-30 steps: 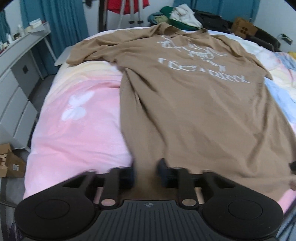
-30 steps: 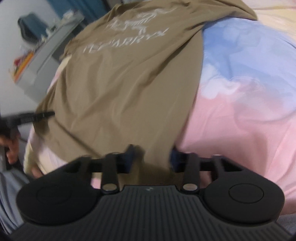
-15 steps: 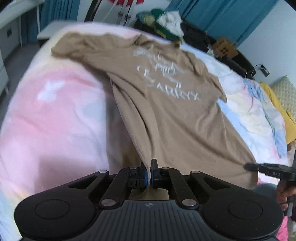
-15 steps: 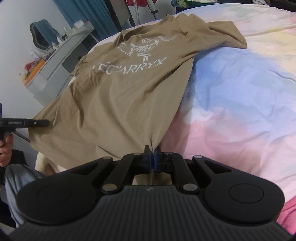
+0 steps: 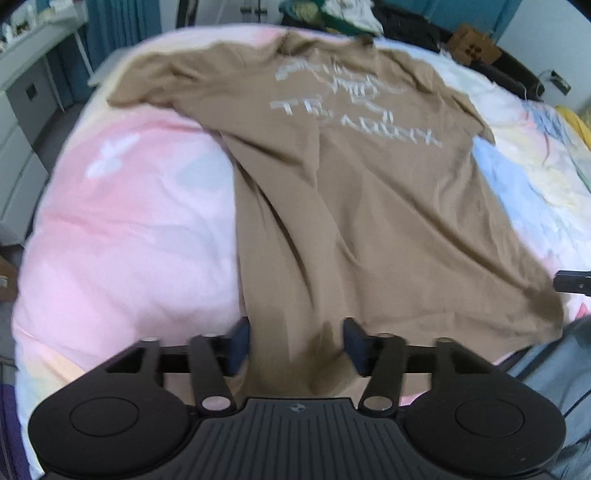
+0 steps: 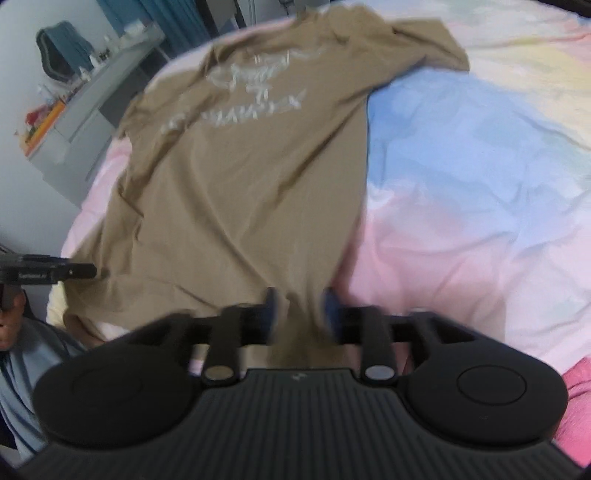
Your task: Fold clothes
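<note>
A tan T-shirt (image 5: 351,192) with a white printed logo lies spread flat on the bed, collar at the far end, hem toward me; it also shows in the right wrist view (image 6: 243,192). My left gripper (image 5: 295,341) is open, its jaws apart over the shirt's near left hem corner. My right gripper (image 6: 301,308) is open over the near right hem corner, with cloth lying between its jaws. The tip of the right gripper (image 5: 572,282) shows at the left view's right edge, and the left gripper's tip (image 6: 48,271) at the right view's left edge.
The bed (image 5: 122,229) has a pastel pink, blue and yellow cover. A grey dresser (image 5: 22,110) stands to the left. Piled clothes (image 5: 332,14) and a cardboard box (image 5: 472,46) lie beyond the far end. Both views are motion-blurred.
Half a second ago both grippers were shut on the shirt's hem corners and held them up. Now both have opened, and the hem lies back on the bed.
</note>
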